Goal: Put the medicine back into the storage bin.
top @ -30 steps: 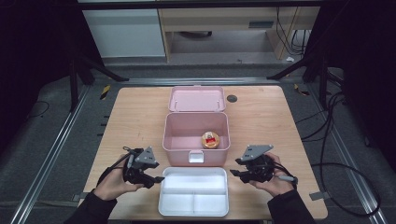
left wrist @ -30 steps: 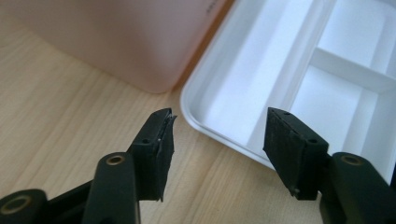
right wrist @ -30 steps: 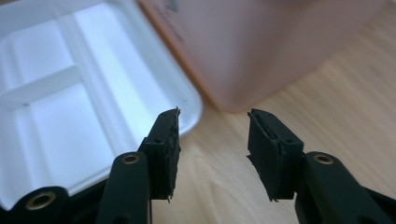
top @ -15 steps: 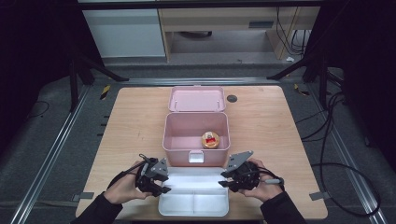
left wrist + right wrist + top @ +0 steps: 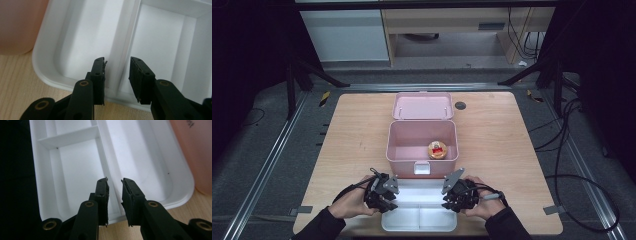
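Observation:
A white divided tray [image 5: 419,226] lies at the table's front edge, between a person's two hands. My left gripper [image 5: 390,197] is at the tray's left end. In the left gripper view its jaws [image 5: 117,64] straddle the tray's inner divider [image 5: 125,32] and have just been closing; a gap still shows on one side. My right gripper [image 5: 448,196] is at the tray's right end. Its jaws [image 5: 114,182] have also just been closing around the divider [image 5: 103,152], with narrow gaps left. Both grippers are open.
Behind the tray stands an open pink box [image 5: 388,145] with a small round orange item [image 5: 437,150] inside, its lid [image 5: 422,106] laid back. A small black disc [image 5: 460,105] lies on the wooden table [image 5: 512,145]. The box front sits close to both grippers.
Both hands have moved inward from beside the tray onto its two ends and have sunk a little. Both pairs of jaws stand narrower than before.

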`<state>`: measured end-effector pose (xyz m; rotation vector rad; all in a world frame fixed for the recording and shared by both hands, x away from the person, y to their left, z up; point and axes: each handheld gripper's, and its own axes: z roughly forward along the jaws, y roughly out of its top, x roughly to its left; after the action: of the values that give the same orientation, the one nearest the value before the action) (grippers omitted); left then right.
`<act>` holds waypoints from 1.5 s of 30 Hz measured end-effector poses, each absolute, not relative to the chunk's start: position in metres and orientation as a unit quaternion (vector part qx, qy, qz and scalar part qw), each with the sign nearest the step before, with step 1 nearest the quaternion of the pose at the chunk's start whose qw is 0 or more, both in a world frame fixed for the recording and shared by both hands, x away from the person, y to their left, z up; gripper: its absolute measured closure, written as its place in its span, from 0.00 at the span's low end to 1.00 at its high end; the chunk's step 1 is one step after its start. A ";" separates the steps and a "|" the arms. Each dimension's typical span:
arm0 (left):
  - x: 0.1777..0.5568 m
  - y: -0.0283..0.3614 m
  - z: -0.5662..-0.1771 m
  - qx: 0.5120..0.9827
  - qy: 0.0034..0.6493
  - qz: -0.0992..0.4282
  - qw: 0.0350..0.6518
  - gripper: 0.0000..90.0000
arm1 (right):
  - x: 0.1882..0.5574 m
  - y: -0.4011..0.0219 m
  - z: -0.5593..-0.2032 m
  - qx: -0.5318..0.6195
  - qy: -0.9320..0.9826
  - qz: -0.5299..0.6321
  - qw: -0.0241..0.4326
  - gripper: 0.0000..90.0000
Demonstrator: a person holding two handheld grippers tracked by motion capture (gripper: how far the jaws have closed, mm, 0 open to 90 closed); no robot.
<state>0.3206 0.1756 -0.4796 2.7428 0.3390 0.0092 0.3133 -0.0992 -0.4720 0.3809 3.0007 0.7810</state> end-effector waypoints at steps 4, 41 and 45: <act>0.320 0.174 -0.482 0.977 0.119 0.001 0.180 0.76 | 0.315 -0.095 -0.478 0.118 0.966 0.230 0.012 0.84; 0.296 0.176 -0.452 0.979 0.082 -0.028 0.183 0.95 | 0.298 -0.089 -0.460 0.094 0.972 0.212 -0.033 0.95; 0.291 0.174 -0.439 0.980 0.076 -0.026 0.181 0.95 | 0.292 -0.091 -0.446 0.084 0.972 0.216 -0.032 0.96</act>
<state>0.2906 0.1744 -0.4392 2.7681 0.2154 -0.0727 0.2919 -0.0914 -0.4459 0.2695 3.1184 0.6931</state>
